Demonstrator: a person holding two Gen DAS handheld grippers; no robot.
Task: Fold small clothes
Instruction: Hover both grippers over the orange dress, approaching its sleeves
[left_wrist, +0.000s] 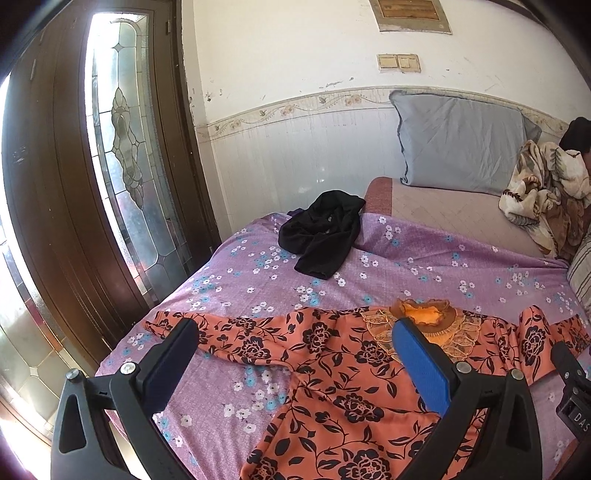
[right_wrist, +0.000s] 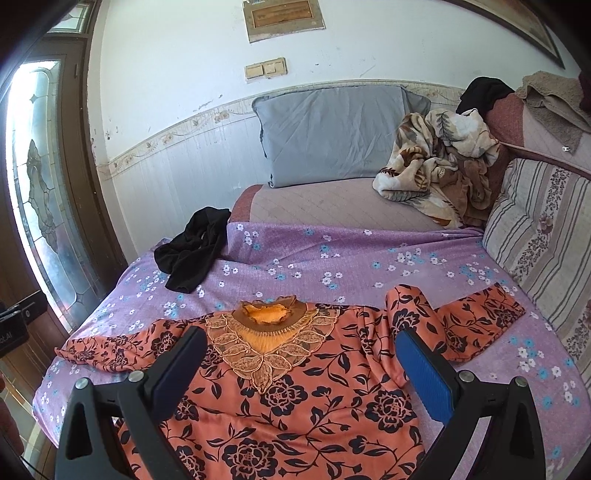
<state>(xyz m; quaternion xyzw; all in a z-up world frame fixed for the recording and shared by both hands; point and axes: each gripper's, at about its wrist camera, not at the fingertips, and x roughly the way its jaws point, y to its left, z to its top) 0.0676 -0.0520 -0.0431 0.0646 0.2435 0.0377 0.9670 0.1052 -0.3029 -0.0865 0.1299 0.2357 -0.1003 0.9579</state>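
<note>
The left gripper (left_wrist: 295, 338) hovers with its jaws spread wide, one finger (left_wrist: 421, 365) blue-padded. The right gripper (right_wrist: 301, 347) is likewise wide apart and holds nothing, its tip showing at the left view's right edge.

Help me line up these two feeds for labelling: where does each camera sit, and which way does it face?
Left wrist: rides the left gripper, above the orange floral top's left sleeve, facing the wall and the glass door; its open fingers show, plus an edge of the right gripper.
Right wrist: rides the right gripper, over the top's chest, facing the wall and the striped cushion; its open fingers show.
Shared: the top, black garment, purple sheet, grey pillow, patterned blanket.
</note>
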